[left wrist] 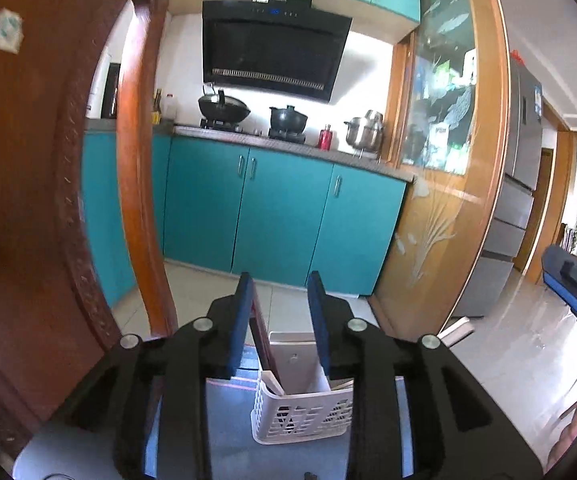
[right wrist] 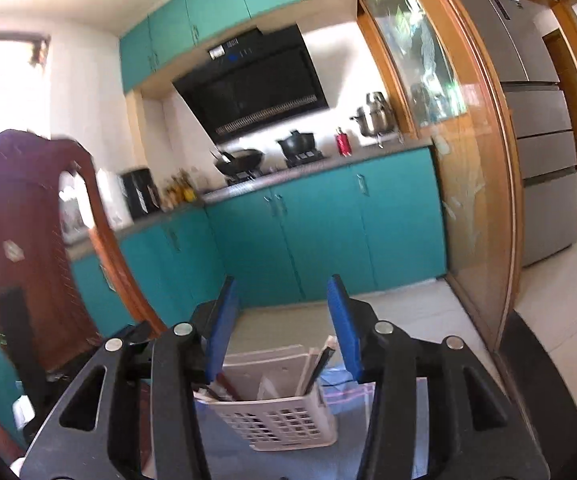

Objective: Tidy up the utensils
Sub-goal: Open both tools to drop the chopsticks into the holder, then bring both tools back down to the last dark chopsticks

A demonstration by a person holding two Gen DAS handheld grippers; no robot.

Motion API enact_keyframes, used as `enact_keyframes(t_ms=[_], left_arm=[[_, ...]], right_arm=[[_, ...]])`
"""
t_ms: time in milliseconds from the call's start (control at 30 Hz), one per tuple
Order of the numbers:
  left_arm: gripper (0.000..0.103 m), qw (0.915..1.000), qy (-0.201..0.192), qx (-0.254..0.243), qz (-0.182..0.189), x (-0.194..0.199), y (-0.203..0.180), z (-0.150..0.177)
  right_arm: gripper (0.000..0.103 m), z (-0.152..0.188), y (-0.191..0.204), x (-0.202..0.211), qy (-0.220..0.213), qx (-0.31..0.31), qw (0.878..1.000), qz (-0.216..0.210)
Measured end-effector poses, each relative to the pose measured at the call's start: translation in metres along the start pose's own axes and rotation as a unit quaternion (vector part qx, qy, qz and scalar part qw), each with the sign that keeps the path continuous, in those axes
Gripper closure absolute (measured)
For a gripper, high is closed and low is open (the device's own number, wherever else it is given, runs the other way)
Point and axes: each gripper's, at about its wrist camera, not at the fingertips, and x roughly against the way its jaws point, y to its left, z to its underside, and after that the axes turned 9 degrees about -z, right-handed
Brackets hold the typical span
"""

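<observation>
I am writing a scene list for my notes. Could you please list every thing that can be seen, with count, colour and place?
utensil basket: one, white, on the blue cloth below both claws
utensils: several, dark and pale, standing in the basket
cloth: one, blue, under the basket
wooden chair back: one, red-brown, at left
lower cabinets: a row, teal, under the counter
range hood: one, black, on the wall
wok: one, black, on the stove
pot: one, black, on the stove
steel pot: one, silver, on the counter at right
bottle: one, red, on the counter
fridge: one, grey, far right
left claw: one, blue pads, open
right claw: one, blue pads, open
</observation>
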Motion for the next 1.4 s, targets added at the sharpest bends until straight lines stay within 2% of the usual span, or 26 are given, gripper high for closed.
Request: enact_keyframes(t_ms=[167,267,333,367,400,467,533,600,733,800,1100,1400], left_arm=[[0.066,0.9998,-0.015,-0.006,-0.009,0.034,0.014,-0.003],[0.061,0.9994,-0.012,-0.029,-0.015,0.043,0.018,0.009],[0.059,0.9991,-0.001,-0.038,-0.019,0.041,0.021,0.025],[0.058,0.9987,0.015,-0.046,-0.017,0.036,0.022,0.036],[0.058,0.9977,0.038,-0.053,-0.017,0.028,0.022,0.048],[0.058,0.9950,0.079,-0.059,-0.017,0.016,0.024,0.065],[0.058,0.9908,0.123,-0.052,-0.017,0.004,0.028,0.078],[0.058,0.9881,0.146,-0.046,-0.015,-0.003,0.032,0.083],[0.051,0.9861,0.156,-0.049,-0.029,-0.007,0.039,0.086],[0.050,0.9851,0.162,-0.049,-0.029,-0.009,0.040,0.088],[0.048,0.9753,0.207,-0.061,-0.048,-0.027,0.040,0.102],[0.046,0.9721,0.219,-0.069,-0.046,-0.031,0.033,0.111]], right_arm=[[0.057,0.005,0.017,0.026,0.017,0.029,0.999,-0.016],[0.057,0.041,0.022,0.020,0.078,0.041,0.996,-0.023],[0.057,0.075,0.018,0.000,0.146,0.038,0.988,-0.008],[0.057,0.091,0.015,-0.012,0.180,0.039,0.983,0.005],[0.057,0.117,0.009,-0.034,0.239,0.037,0.970,0.025],[0.057,0.160,-0.004,-0.068,0.343,0.017,0.939,0.038],[0.057,0.187,-0.008,-0.084,0.393,0.006,0.919,0.037],[0.057,0.210,-0.004,-0.094,0.429,0.018,0.902,0.044],[0.057,0.236,0.007,-0.101,0.461,0.041,0.885,0.050],[0.057,0.247,0.011,-0.102,0.474,0.047,0.878,0.052],[0.057,0.250,0.011,-0.093,0.469,0.050,0.880,0.055],[0.057,0.250,0.017,-0.104,0.462,0.077,0.881,0.061]])
